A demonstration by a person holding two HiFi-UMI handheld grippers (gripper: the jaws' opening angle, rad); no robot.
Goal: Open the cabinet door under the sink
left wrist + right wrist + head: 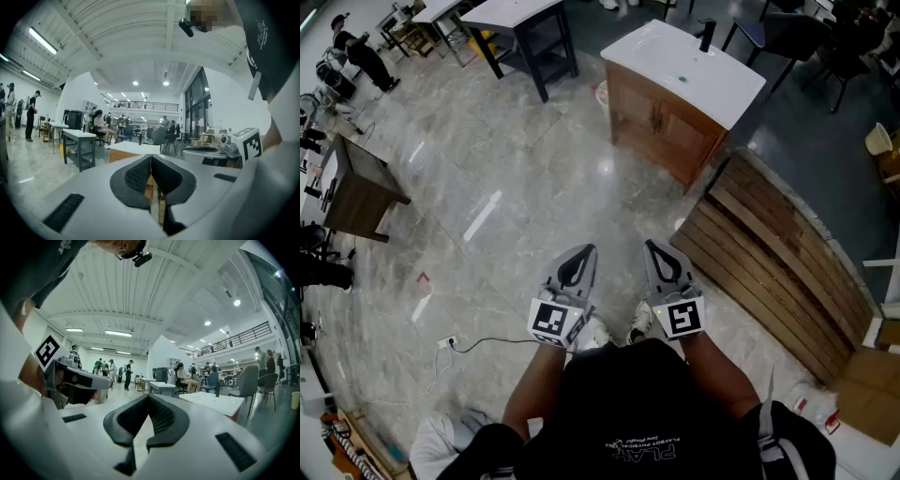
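The wooden sink cabinet (pixel 667 126) stands far ahead on the marble floor, with a white basin top (pixel 684 67) and a black tap (pixel 707 36). Its front doors look closed. My left gripper (pixel 588 250) and right gripper (pixel 650 245) are held side by side close to my body, well short of the cabinet. Both are shut with nothing between the jaws. In the left gripper view the left gripper (pixel 151 157) points at the cabinet (pixel 123 154). In the right gripper view the cabinet's white top (pixel 213 402) lies right of the right gripper (pixel 148 397).
A slatted wooden panel (pixel 778 262) lies on the floor to the right of the cabinet. A dark-legged white table (pixel 525 21) stands at the back, a small brown table (pixel 361 192) at the left. A white cable (pixel 478 343) runs across the floor by my feet. Several people stand far off.
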